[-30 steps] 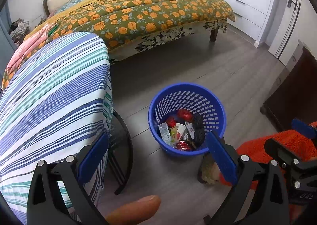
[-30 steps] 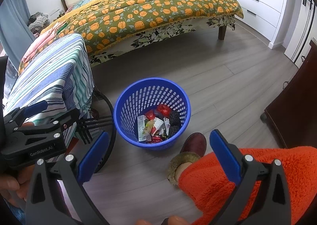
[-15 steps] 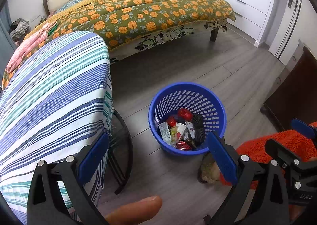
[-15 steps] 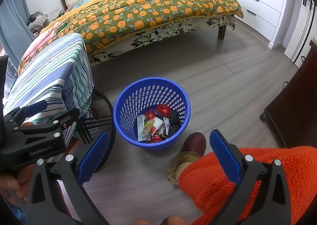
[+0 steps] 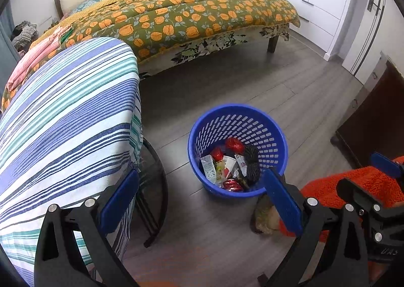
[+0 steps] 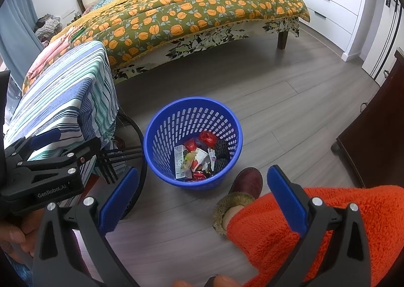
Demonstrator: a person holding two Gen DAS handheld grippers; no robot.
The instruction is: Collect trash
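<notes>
Hovering wide apart and empty, the left gripper (image 5: pixel 199 201) and right gripper (image 6: pixel 200 198) hang above the blue basket (image 6: pixel 193 181) on the floor, trash (image 6: pixel 199 158) heaped inside, and a careless dip could tip it, spilling wrappers.

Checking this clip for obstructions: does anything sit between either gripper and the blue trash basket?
Nothing visible does. Both the left gripper and right gripper are open and empty, and only bare floor lies before the blue basket. The slipper sits beside it, to the right.
</notes>
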